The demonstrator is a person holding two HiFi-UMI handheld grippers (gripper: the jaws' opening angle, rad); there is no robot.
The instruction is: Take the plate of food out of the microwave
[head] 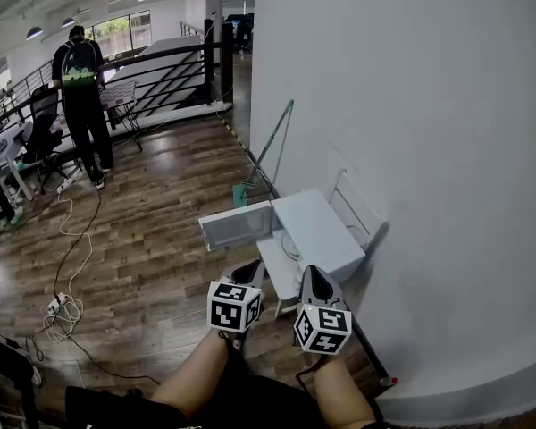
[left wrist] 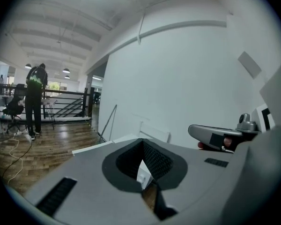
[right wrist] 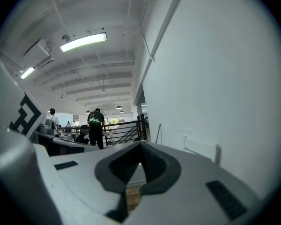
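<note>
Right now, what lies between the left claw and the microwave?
In the head view, only the bare front of the white stand separates left claw from microwave.

Two grey tools are seen, the left gripper (head: 247, 273) and the right gripper (head: 314, 280), each fitted with a white cube (head: 233, 307) marked with black squares. The jaws are lined with black ribbed pads (left wrist: 157, 160). Dark clothing (head: 250, 405) is worn.

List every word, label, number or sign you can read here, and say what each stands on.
No text can be read in any view.
left hand-held gripper's cube and right hand-held gripper's cube: black-and-white square marker patterns, not writing.
microwave: no label or brand shows.
standing person's back: a green patch, too small to read.
</note>
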